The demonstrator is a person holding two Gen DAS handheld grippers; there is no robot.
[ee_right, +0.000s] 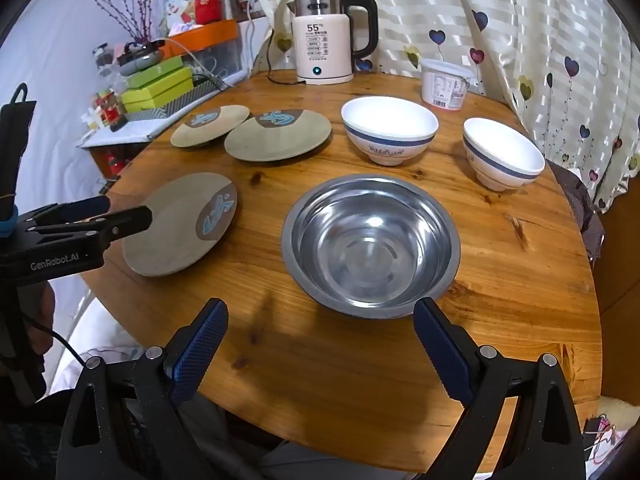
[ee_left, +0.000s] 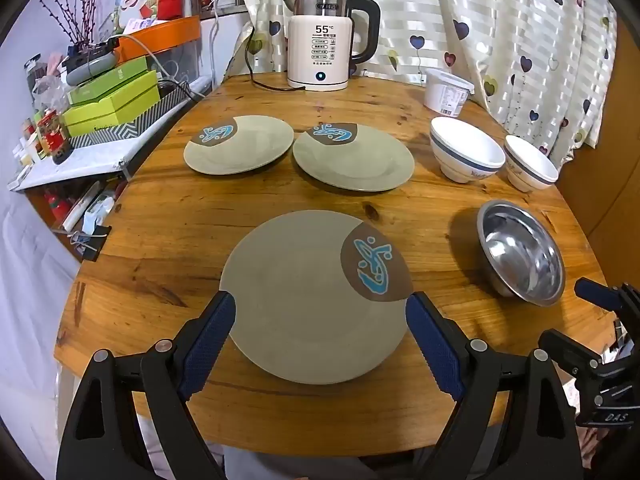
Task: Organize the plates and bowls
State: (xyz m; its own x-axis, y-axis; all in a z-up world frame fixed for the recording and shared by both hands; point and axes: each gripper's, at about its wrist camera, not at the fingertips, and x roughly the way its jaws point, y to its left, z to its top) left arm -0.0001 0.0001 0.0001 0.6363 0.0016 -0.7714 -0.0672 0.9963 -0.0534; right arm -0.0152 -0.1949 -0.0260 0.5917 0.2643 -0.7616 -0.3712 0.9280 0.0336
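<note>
- Left gripper (ee_left: 320,308) spread wide over near grey-green round plate (ee_left: 304,304), pads clear of its rim.
- Right gripper (ee_right: 320,312) likewise apart, empty, before round steel bowl (ee_right: 370,244); bare round wooden table (ee_right: 320,380) beneath.

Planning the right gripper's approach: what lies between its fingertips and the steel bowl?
Only bare wooden table. In the right wrist view, the open right gripper hangs just short of the steel bowl, nothing in between.

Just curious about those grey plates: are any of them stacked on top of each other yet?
No, the three plates each lie flat and separate on the table.
</note>
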